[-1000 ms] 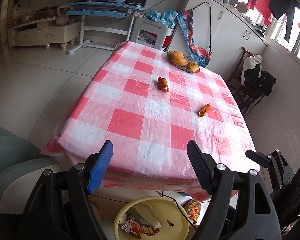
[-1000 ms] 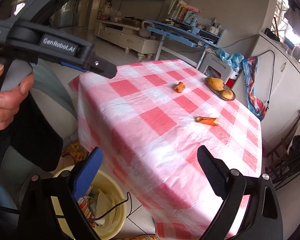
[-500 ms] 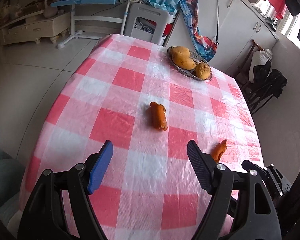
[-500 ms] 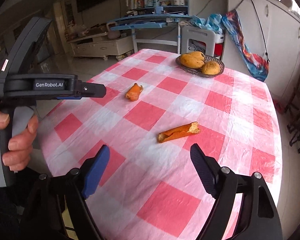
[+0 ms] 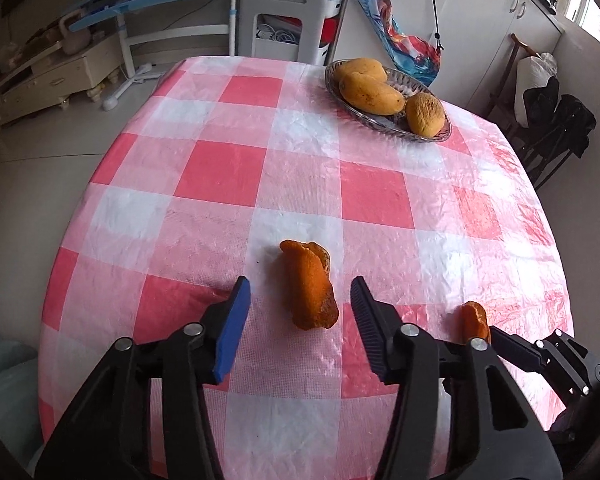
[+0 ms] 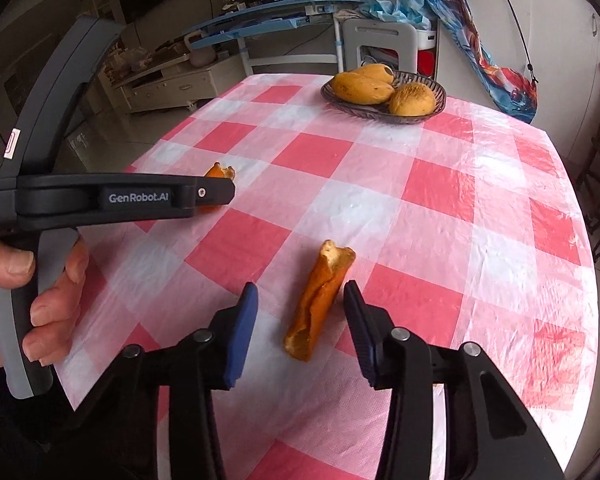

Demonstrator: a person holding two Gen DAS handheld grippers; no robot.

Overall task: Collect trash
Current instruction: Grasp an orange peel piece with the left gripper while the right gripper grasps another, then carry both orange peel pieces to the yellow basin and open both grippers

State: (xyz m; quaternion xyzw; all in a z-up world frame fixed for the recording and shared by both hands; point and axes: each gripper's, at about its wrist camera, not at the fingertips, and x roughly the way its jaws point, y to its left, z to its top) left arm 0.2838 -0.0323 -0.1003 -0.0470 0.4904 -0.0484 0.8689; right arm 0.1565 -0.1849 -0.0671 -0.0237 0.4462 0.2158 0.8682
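Two pieces of orange peel lie on the pink-and-white checked tablecloth [image 5: 380,200]. A curled peel [image 5: 310,286] sits between the fingers of my left gripper [image 5: 300,296], whose jaws are closing; gaps remain on both sides. The second peel [image 6: 320,300], long and rolled, lies between the fingers of my right gripper [image 6: 300,300], also closing, its right finger [image 6: 356,304] nearly at the peel. In the left wrist view that second peel [image 5: 474,320] shows partly behind the right gripper's tip. In the right wrist view the first peel [image 6: 219,172] peeks out behind the left gripper's body.
A glass bowl [image 5: 380,120] with mangoes stands at the table's far right; the same bowl [image 6: 436,104] shows in the right wrist view. A hand [image 6: 16,292] grips the left tool's handle. A white stool [image 5: 288,24] and blue desk stand beyond the table, chairs at right.
Both grippers came forward over the table and lowered onto the peels, each straddling one. Both sets of jaws narrowed. The yellow bin below the table edge left view.
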